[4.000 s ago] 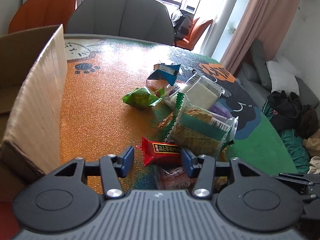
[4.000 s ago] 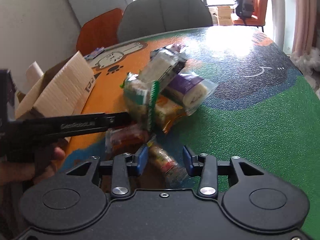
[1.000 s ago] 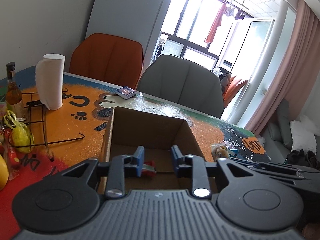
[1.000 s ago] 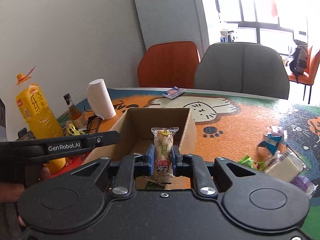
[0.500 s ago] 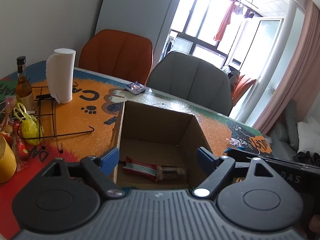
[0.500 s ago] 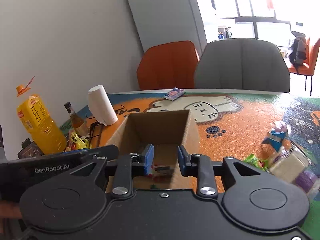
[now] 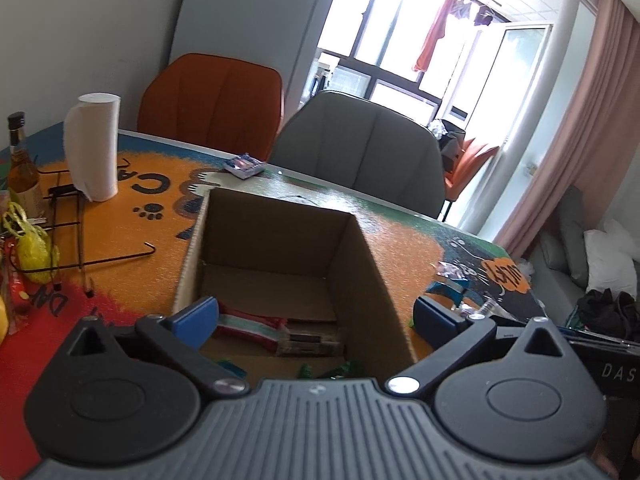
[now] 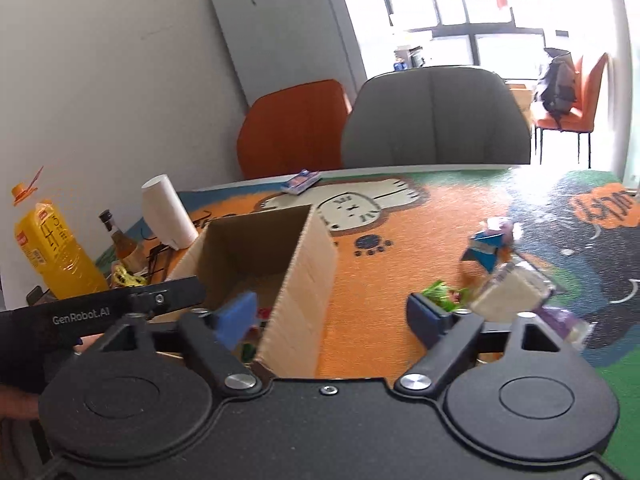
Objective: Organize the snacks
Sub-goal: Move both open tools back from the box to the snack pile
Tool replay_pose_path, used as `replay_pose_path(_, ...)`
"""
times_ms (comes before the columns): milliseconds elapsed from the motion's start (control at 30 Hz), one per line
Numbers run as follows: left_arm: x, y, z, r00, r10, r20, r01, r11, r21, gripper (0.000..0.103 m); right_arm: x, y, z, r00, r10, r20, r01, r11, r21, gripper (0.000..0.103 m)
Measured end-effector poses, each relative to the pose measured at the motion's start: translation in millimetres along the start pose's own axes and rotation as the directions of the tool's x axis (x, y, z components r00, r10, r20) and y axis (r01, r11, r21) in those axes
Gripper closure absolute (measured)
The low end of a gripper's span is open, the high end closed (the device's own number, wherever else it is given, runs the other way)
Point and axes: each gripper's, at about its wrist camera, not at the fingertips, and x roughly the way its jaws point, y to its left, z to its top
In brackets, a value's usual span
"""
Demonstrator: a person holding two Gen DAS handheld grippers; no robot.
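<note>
Below the spread left tool (image 7: 316,316), snacks (image 7: 276,330) lie inside the box (image 7: 384,280).

Open cardboard box (image 7: 276,240) holding striped packet (image 7: 252,326), loose snacks (image 8: 508,292) beside

The table (image 8: 400,280), covered in an orange, green and blue cartoon print, carries an open cardboard box (image 8: 308,276) directly ahead of the tool, a paper towel roll (image 8: 168,212) ahead-left, and loose snack packets (image 8: 504,292) ahead-right.
</note>
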Motion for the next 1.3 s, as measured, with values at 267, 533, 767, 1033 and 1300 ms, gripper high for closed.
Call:
replay_pose_path(267,3.2,-16.8,-5.2,0.999,-0.046,-0.015,0.046,0.999,0.018,0.0,-15.0,-23.0,-4.4,0.999,-0.049,0.006,0.049,0.998,0.039,0.006)
replay_pose_path(533,6.0,-33.7,-10.6,0.996,-0.077,-0.035,0.078,0.996,0.043,0.0,-26.4,-38.2,-8.1,0.996,-0.091,0.011,0.091,0.995,0.049,0.002)
replay_pose_path(767,10.4,-49.8,-17.6,0.994,-0.088,-0.07,0.093,0.993,0.069,0.0,-32.1,-50.7,-12.1,0.994,-0.111,0.002,0.111,0.992,0.063,0.0)
replay_pose_path(1033,13.0,-68.6,-24.0,0.99,-0.11,-0.09,0.119,0.988,0.096,0.0,-39.4,-67.3,-18.3,0.992,-0.124,-0.003,0.123,0.988,0.088,0.0)
replay_pose_path(1300,13.9,-85.9,-31.9,0.985,-0.143,-0.092,0.153,0.982,0.109,0.001,-48.5,-84.4,-24.3,0.991,-0.13,-0.002,0.13,0.985,0.11,0.0)
